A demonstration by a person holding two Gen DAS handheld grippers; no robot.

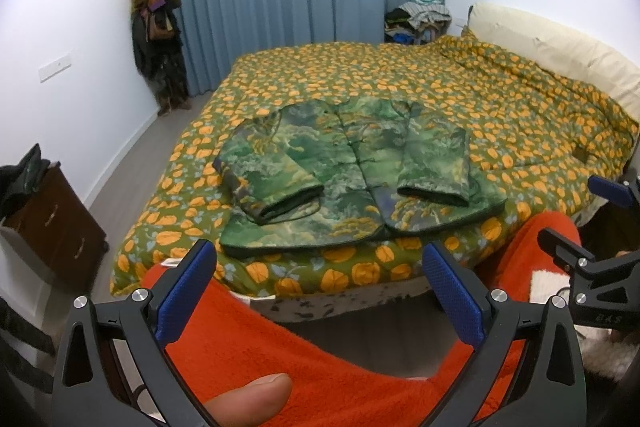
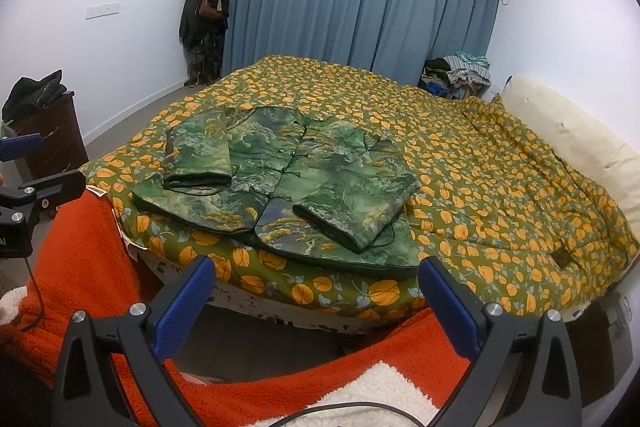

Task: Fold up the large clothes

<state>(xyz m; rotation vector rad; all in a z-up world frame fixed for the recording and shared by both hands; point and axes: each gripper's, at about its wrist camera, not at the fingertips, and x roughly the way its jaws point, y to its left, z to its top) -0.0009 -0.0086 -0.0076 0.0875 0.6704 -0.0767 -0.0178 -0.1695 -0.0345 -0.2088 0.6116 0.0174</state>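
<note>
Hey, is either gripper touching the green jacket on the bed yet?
Apart. Both wrist views show the open left gripper and right gripper held short of the bed, with orange-patterned quilt lying between their fingertips and the green jacket.

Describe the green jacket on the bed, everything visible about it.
The green jacket lies flat, front up, near the foot edge of the bed. Its fabric looks padded, printed with a green landscape pattern and yellow touches, dark-trimmed. A row of knot buttons closes the front. Both sleeves are folded inward over the chest, cuffs pointing toward the hem. Only the bedspread touches it; both grippers stay clear.
</note>
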